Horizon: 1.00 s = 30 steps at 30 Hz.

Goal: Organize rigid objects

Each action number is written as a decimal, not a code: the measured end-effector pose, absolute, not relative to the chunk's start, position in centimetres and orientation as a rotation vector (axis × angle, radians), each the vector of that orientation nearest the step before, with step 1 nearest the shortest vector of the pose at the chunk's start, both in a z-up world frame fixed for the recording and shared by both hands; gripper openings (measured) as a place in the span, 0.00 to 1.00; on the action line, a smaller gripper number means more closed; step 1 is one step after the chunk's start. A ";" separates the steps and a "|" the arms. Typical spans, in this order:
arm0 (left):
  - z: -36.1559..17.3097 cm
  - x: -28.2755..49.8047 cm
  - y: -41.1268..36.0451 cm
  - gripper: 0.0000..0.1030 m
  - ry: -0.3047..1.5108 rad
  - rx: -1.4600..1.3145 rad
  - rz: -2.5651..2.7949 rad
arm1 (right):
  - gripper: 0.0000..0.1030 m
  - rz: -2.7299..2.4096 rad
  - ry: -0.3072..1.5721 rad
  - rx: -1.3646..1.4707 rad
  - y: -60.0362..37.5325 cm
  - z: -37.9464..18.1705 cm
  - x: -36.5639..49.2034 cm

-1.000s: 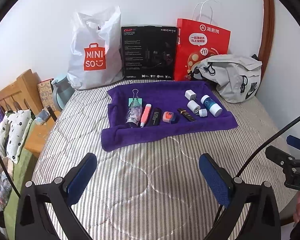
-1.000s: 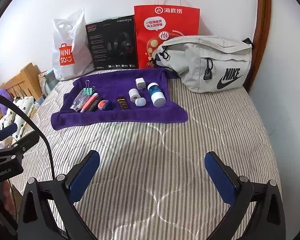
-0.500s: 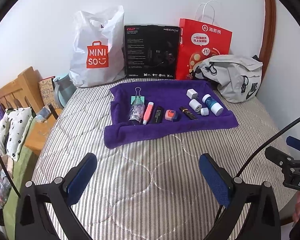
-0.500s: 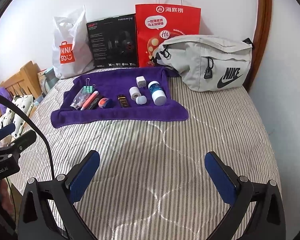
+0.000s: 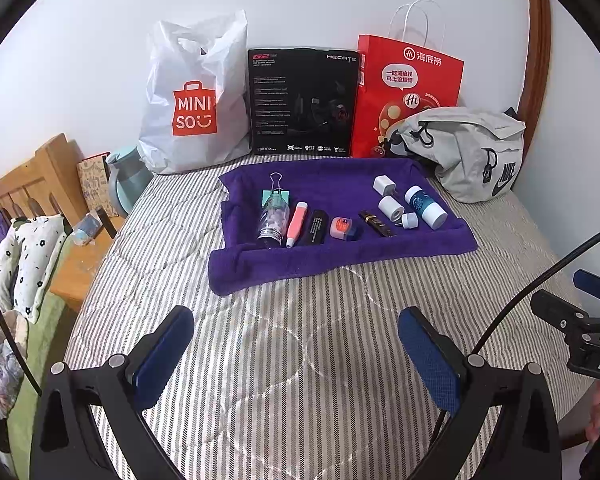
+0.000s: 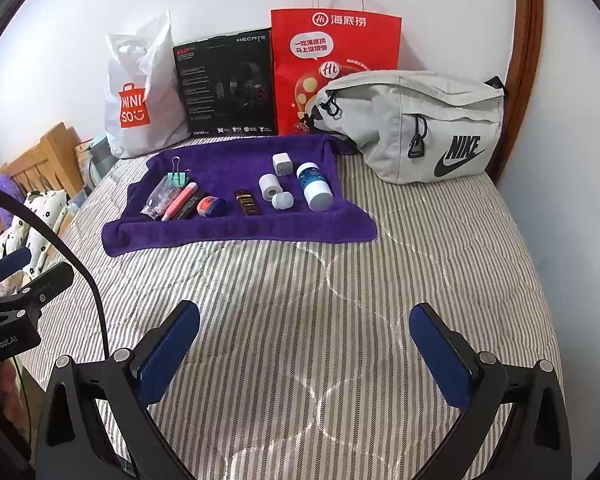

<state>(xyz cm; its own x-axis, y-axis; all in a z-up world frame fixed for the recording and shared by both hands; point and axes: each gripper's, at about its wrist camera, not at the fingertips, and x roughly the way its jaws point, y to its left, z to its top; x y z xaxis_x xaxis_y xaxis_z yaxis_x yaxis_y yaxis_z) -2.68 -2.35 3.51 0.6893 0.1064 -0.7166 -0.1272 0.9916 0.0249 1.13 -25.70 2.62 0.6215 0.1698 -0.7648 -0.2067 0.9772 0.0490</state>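
Observation:
A purple towel [image 5: 332, 254] [image 6: 228, 232] lies spread on the striped bed. On it rest a clear bottle [image 5: 274, 220] with a green binder clip [image 5: 275, 196], a pink pen [image 5: 296, 224], a black bar [image 5: 315, 227], a pink-and-blue tape [image 5: 342, 228], a dark gold-labelled box [image 5: 376, 223], a white charger [image 5: 384, 185], a white roll [image 5: 391, 208], a small white cap [image 5: 409, 221] and a white-and-blue bottle [image 5: 425, 206] [image 6: 315, 186]. My left gripper [image 5: 296, 348] and right gripper [image 6: 305, 344] hover open over the bare quilt, well short of the towel.
Against the wall stand a white Miniso bag [image 5: 194, 104], a black headset box [image 5: 303, 100] and a red paper bag [image 5: 408, 88]. A grey Nike waist bag [image 6: 420, 124] lies right of the towel. A wooden headboard [image 5: 28, 180] and a nightstand sit at the left.
Both views have drifted slightly, so the towel and the bags sit a little lower and to the right in frame. Nothing on the towel moved and both grippers stayed open.

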 end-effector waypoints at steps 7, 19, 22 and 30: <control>3.5 -2.7 -2.3 1.00 0.803 -0.029 0.128 | 1.00 0.220 0.870 -0.054 -25.6 2.7 1.0; 3.4 -2.9 -2.4 1.00 0.806 -0.025 0.131 | 1.00 0.220 0.862 -0.055 -25.6 3.0 0.9; 3.4 -3.0 -2.4 1.00 0.806 -0.025 0.131 | 1.00 0.219 0.864 -0.055 -25.6 3.0 0.8; 3.4 -3.0 -2.5 1.00 0.805 -0.024 0.133 | 1.00 0.222 0.864 -0.054 -25.7 3.0 0.7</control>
